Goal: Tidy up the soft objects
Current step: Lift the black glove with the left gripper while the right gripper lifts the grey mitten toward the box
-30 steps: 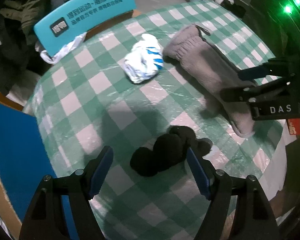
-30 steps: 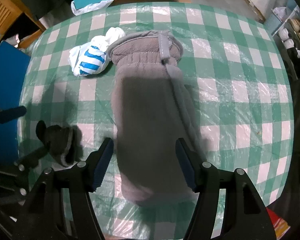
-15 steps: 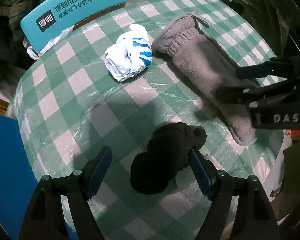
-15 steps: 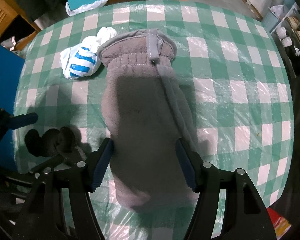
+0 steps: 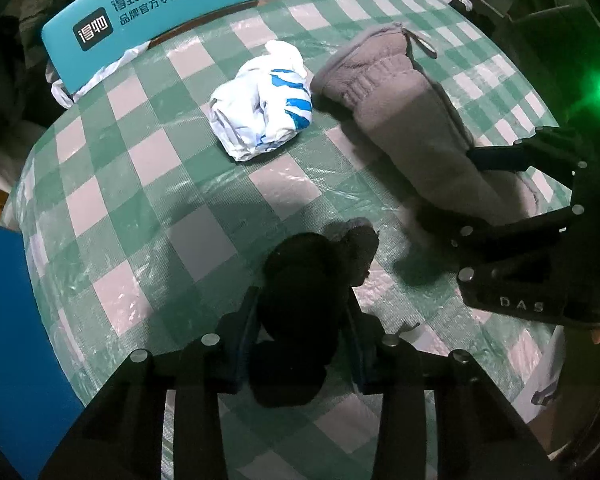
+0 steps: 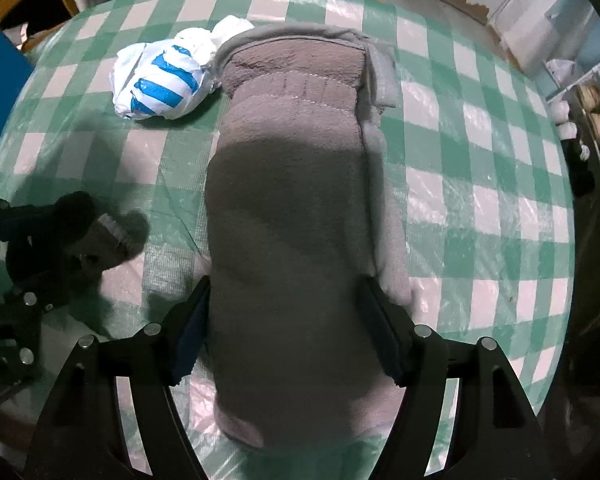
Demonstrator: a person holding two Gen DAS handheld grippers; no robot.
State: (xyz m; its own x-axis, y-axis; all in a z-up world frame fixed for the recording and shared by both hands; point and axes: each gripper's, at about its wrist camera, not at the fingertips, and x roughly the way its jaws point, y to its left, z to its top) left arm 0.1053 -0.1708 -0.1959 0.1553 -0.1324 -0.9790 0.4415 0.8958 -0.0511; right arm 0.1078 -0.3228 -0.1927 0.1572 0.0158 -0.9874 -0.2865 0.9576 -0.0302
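**Securing both soft items before lifting**

The left hand-held gripper [image 5: 302, 340] has just been closing and is now pinching the dark bundled knit sock [image 5: 300, 300], which is lying near the long grey fleece mitten [image 6: 296, 208] on the green-checked surface [image 6: 480, 168]. The right hand-held gripper [image 6: 288, 332] has been opening wider and is straddling that mitten's near end; it should be squeezing evenly before rising.

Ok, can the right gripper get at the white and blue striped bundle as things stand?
Probably not directly: the right gripper straddles the long grey fleece piece, jaws either side. The white and blue striped bundle lies uncovered at its far end, so it must lift clear first.
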